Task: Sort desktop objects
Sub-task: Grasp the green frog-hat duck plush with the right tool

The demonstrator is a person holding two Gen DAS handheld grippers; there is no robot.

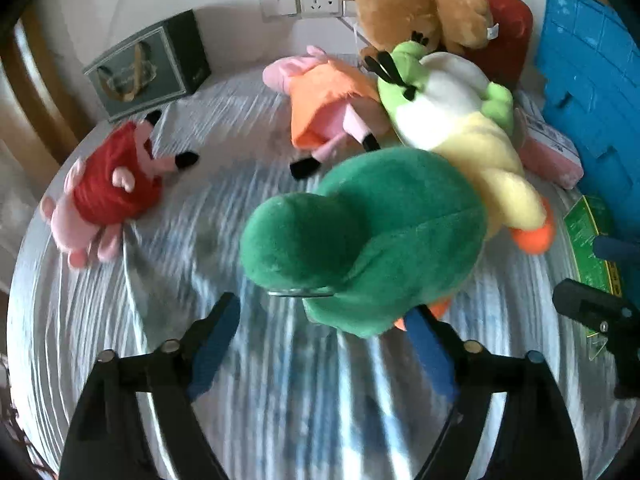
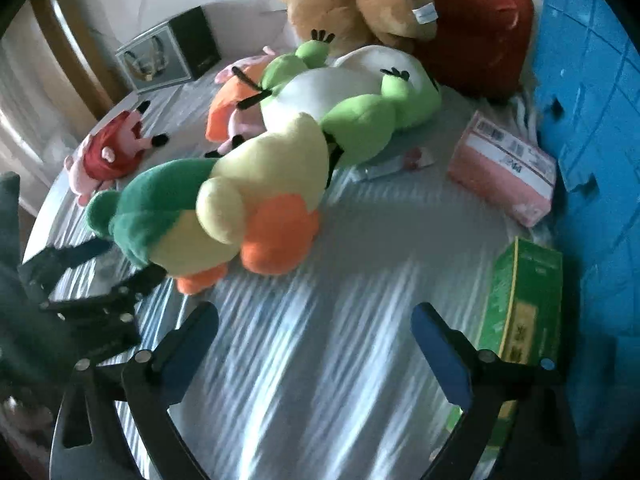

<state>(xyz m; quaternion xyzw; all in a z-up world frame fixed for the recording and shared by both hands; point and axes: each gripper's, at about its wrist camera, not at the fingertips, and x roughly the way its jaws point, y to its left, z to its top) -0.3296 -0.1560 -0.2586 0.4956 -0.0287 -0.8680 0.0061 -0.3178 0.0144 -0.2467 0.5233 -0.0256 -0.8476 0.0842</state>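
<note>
2 grippers, left [image 1: 324, 316] and right [image 2: 316, 320], hang released above a striped tablecloth [image 2: 320, 380]. Left's jaws sit just beside a green-headed plush duck [image 1: 368, 232], gripping nothing.

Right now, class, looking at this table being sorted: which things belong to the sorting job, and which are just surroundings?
To sort:
green duck plush
frog plush
brown bear
red-dressed pig
orange-dressed pig
pink packet
green box

Surroundings:
wall socket
blue crate
striped tablecloth
</note>
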